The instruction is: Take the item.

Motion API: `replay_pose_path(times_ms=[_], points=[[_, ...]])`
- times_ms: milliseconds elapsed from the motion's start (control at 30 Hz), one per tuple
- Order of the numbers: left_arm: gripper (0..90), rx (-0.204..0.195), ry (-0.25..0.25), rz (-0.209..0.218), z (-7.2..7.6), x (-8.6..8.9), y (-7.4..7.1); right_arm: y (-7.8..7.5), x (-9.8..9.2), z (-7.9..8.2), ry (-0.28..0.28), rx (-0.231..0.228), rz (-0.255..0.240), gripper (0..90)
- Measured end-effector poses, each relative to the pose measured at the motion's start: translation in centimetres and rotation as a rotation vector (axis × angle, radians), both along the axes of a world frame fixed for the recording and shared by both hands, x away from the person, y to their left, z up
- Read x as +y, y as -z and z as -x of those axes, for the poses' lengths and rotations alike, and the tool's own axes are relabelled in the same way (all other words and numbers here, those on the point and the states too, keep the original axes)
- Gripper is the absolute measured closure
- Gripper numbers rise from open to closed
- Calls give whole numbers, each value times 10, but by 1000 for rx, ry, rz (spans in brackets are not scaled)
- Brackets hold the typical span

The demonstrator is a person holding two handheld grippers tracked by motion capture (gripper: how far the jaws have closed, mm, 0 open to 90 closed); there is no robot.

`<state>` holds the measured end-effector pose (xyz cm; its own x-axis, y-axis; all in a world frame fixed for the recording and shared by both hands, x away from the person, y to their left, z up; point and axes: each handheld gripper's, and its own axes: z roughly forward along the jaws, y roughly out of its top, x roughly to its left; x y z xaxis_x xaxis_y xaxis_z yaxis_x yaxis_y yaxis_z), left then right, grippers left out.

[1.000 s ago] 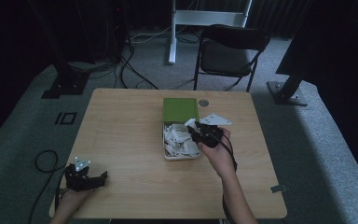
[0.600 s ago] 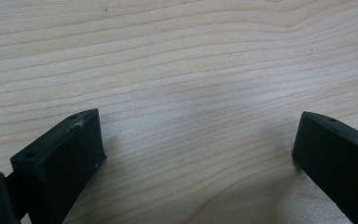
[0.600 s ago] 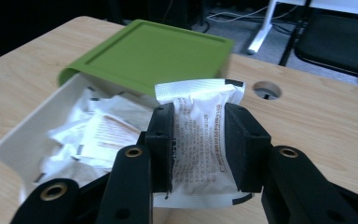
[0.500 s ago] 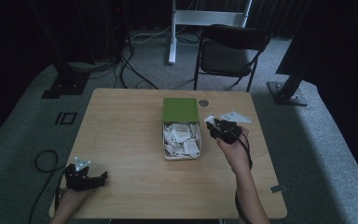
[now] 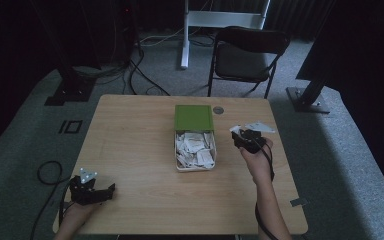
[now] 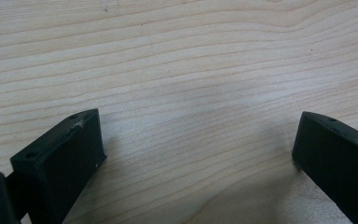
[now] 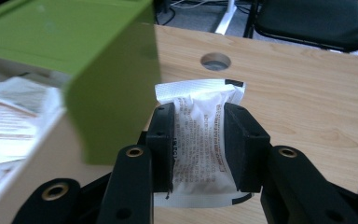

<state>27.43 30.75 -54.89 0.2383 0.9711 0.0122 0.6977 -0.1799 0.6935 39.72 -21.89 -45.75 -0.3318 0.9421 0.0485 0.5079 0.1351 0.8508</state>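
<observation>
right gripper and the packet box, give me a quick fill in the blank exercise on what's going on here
1. The right gripper is shut on a white ____.
2. The box of packets has a lid coloured ____.
3. The left gripper holds nothing, its jaws standing ____ over the bare wooden table.
4. Beyond the table's far edge stands a black folding ____.

Missing words: packet; green; open; chair

A small white printed paper sachet (image 7: 199,149) stands upright, pinched and creased, just right of the open green-lidded box (image 5: 194,118) of similar sachets.
</observation>
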Motion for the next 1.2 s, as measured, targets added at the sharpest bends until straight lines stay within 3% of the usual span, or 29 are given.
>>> replay_pose_path(times_ms=[633, 1100, 1200], points=[[27, 0, 0, 0, 0, 0, 0, 61, -24, -47, 120, 97, 35, 653], [27, 0, 0, 0, 0, 0, 0, 85, -27, -63, 148, 152, 47, 651], [27, 0, 0, 0, 0, 0, 0, 86, -27, -65, 178, 149, 46, 595]])
